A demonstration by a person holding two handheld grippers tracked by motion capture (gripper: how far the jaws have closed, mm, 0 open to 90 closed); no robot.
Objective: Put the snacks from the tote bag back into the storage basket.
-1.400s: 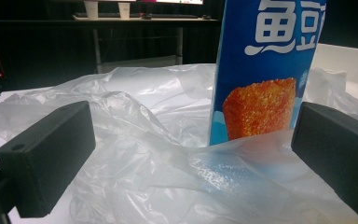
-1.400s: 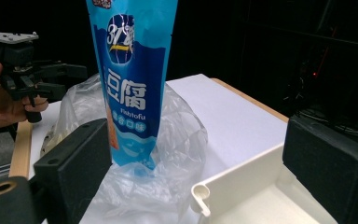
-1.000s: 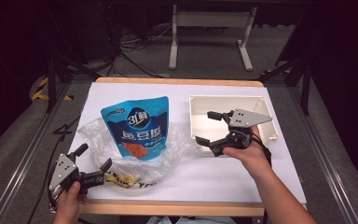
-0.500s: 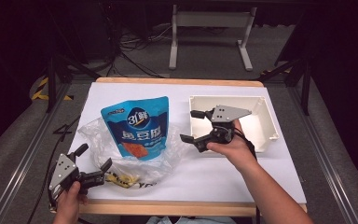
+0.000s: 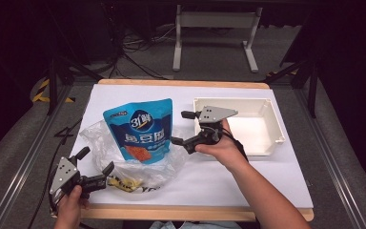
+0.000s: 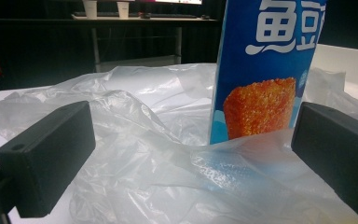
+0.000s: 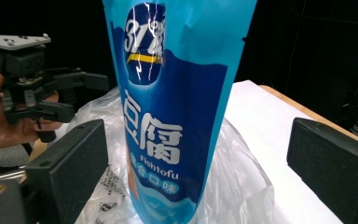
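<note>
A blue fish tofu pouch stands upright inside a crumpled clear plastic bag on the white table. My right gripper is open just right of the pouch, its jaws spread on either side of the pouch's edge. My left gripper is open at the bag's front left edge, with the bag's film and the pouch ahead of its jaws. In the right gripper view the left gripper shows beyond the pouch, held by a hand.
A white open tray sits at the right of the table, behind my right hand. The bag carries black and yellow print near the table's front edge. Dark floor, cables and a metal stand lie beyond the table.
My right gripper has moved left from over the tray to the right side of the pouch. The left gripper has stayed at the bag's front left edge.
</note>
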